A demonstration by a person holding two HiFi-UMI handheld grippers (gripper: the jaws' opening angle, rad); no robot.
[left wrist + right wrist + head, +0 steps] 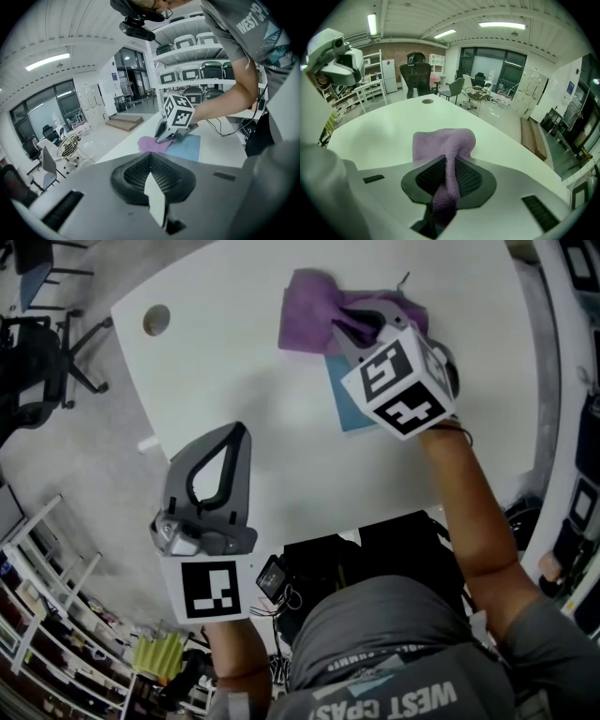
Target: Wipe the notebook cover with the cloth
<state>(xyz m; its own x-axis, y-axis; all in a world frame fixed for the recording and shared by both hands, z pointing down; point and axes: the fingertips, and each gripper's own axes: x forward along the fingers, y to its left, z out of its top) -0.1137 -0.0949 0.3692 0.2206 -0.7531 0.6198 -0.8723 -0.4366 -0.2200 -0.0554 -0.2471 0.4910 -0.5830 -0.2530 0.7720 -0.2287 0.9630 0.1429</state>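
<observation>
Right gripper view first: what do the right tongs [450, 161] have? (desk)

They are clamped on a fold of the purple cloth [440, 140]. It runs up between the ribbed black pads and bunches in a soft, napped heap just ahead of them. (photographer)

And the other hand? (desk)

The left tongs [150, 161] are closed on nothing. They are held near the front edge of the table [234, 371], well apart from the work. (photographer)

Where is the notebook? (desk)

The notebook [349, 407] lies flat on the white table, thin and blue with a smooth matt cover, and is partly hidden under the right tongs. The cloth meets its far edge and spreads onto the table beyond. The tongs hide how much of it overlaps the cover. (photographer)

Which step is this? (desk)

Wiping, by my reading, with the stroke at the cover's far end. The next move calls for drawing the cloth back across the blue face under light pressure, with the heap flattened so that more than one fold touches. A smooth cover on a smooth table may slide, so the left tongs could steady it. (photographer)

Anything else? (desk)

A round cable hole [157, 320] sits near the table's far corner. (photographer)
</observation>
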